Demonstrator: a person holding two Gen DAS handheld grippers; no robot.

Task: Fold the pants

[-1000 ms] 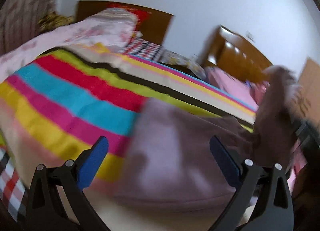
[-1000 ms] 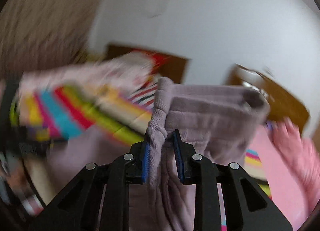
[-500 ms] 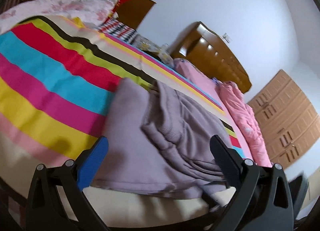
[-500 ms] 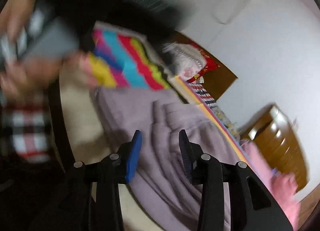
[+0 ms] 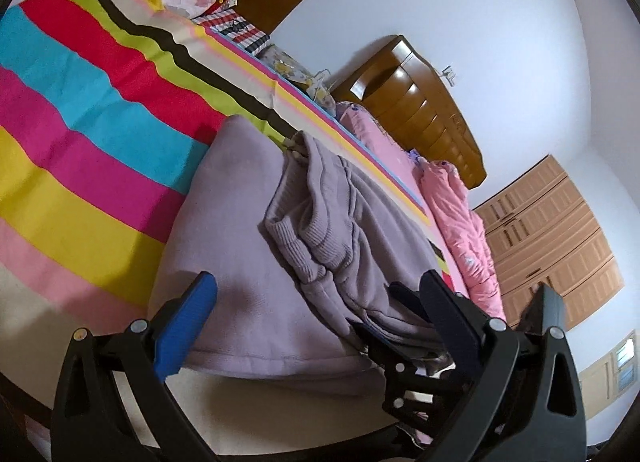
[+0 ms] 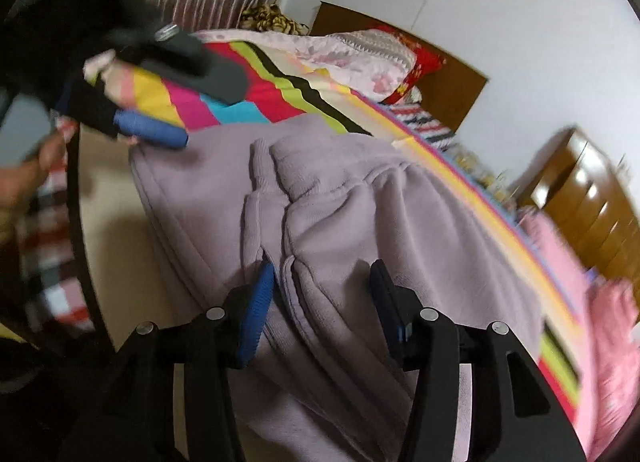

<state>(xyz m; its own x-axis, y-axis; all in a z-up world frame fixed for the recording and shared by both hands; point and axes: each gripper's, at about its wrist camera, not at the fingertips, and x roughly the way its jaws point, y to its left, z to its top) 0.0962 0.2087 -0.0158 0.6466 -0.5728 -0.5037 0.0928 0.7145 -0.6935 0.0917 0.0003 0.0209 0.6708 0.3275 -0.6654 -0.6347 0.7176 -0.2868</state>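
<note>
Bed [image 5: 80, 133]: striped cover, carrying the pants near its front edge.
Pants [image 5: 248, 262]: lilac, lay doubled, cuffed legs bunched on top.
Risk: the top layer looked loosely heaped — it could slump off the fold, since nothing pinned it.
Left gripper [image 5: 316, 294]: jaws stood wide, over the pants, gripping nothing.
Right gripper [image 6: 320, 290]: jaws were opening, about half apart — a ridge of cloth between them, pads not pressing it.
</note>
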